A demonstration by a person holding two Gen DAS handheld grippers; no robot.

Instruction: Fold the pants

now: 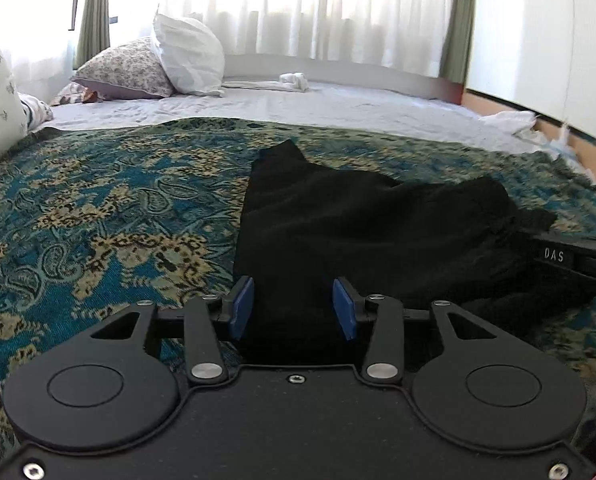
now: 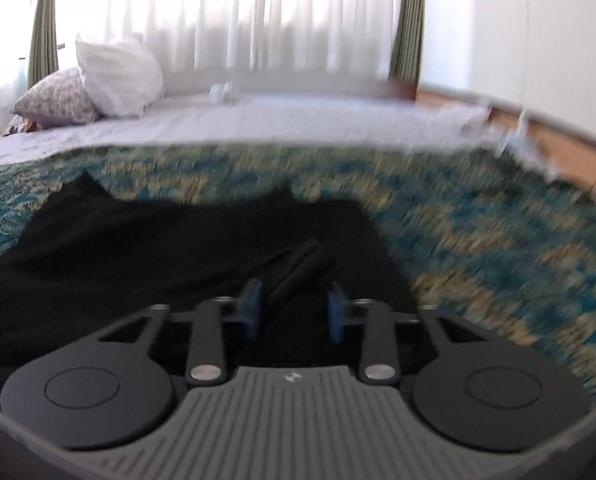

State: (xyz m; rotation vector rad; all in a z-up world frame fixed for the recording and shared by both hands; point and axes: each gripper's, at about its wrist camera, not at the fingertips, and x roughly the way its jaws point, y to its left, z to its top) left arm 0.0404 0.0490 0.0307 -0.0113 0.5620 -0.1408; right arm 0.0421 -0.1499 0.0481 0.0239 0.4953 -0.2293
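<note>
Fingers (image 1: 243,308) of the left gripper (image 1: 293,308) are seen pinching black cloth of the pants (image 1: 358,224), which are spread on the patterned bedspread (image 1: 97,208). Right gripper (image 2: 295,310) fingers (image 2: 251,308) are set partly apart over a fold of the pants (image 2: 177,248); whether it is pinched cannot be told. A white pillow (image 1: 187,56) is seen well beyond the pants.
</note>
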